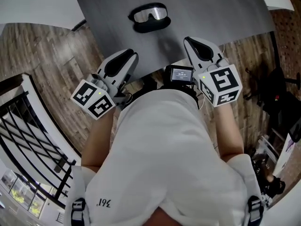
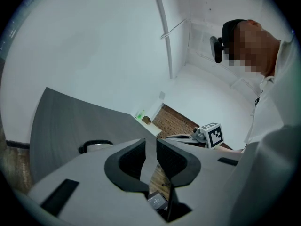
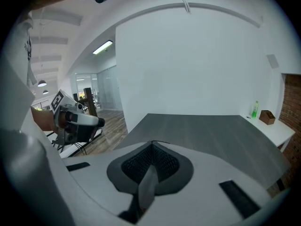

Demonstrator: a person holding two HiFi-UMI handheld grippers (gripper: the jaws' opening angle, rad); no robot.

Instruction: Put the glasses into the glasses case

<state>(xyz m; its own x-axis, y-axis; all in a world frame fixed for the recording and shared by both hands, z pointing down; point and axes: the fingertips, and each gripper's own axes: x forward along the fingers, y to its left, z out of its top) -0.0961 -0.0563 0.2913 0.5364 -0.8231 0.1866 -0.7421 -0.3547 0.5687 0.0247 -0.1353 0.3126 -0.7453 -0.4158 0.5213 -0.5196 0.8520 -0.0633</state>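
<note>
Black ribbed pads, right: the pads (image 3: 164, 161) of the right gripper (image 3: 151, 145) are pressed together at the tip, with nothing between them.
Black ribbed pads, left: the pads (image 2: 131, 159) of the left gripper (image 2: 150, 142) stand a narrow slit apart and hold nothing.
Gripper places: both are at the near edge of the table (image 1: 225, 8), the left at 10 o'clock from the person and the right at 1 o'clock, tips pointing to 12.
Glasses: the glasses (image 1: 149, 14) have clear lenses and a dark frame. They lie at 12 o'clock, well apart from both grippers, on top of the black glasses case (image 1: 150, 27).
Seating: I cannot tell whether the frame sits inside the case's rim or only rests across it.
Stage: this fits either hands coming in to seat the glasses or hands drawn off once they are in.
Doing it well: judge the seating from above. Any contact should be on the frame, never the lenses. The case looks light and likely to slide on the smooth top.
</note>
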